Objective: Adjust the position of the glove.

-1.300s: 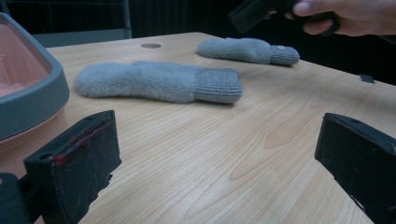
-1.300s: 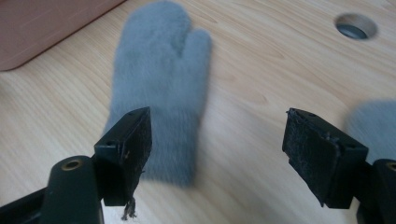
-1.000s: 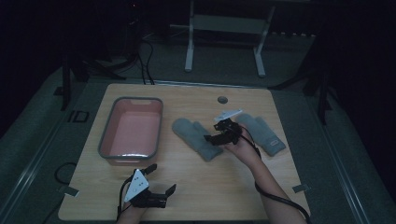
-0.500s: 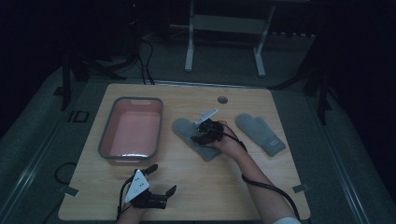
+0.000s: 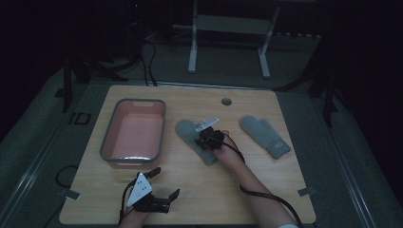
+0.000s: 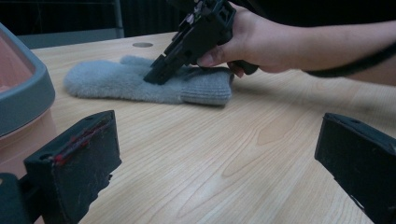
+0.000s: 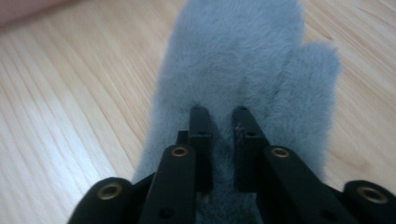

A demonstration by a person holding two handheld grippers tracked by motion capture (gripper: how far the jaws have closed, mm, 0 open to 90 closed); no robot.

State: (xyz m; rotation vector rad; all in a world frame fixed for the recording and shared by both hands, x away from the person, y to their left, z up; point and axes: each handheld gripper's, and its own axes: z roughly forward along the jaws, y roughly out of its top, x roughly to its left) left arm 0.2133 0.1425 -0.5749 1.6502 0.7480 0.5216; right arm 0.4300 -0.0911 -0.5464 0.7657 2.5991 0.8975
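A: What is at the far left of the table?

B: A pink tub with a grey rim (image 5: 134, 135) sits on the wooden table (image 5: 266, 185). It lies beyond and slightly left of the left gripper (image 5: 164, 186), which the person holds near the table's front edge. That gripper's jaws stand wide apart with nothing between them, and bare wood shows in the gap in the left gripper view.

A: And moving rightwards?

B: A grey fleece mitten (image 5: 196, 140) lies flat near the table's middle. The right gripper (image 7: 219, 114) is tilted down onto it, and its jaws have just been closing. They now stand nearly together, with their tips sunk into the pile and a narrow ridge of fleece pinched between the pads. The mitten's rounded end and thumb reach ahead of the fingertips, and its ribbed cuff lies back under the right hand (image 6: 254, 39).

A: Anything further right?

B: A second grey mitten (image 5: 264, 135) lies well apart, beyond the person's right forearm.
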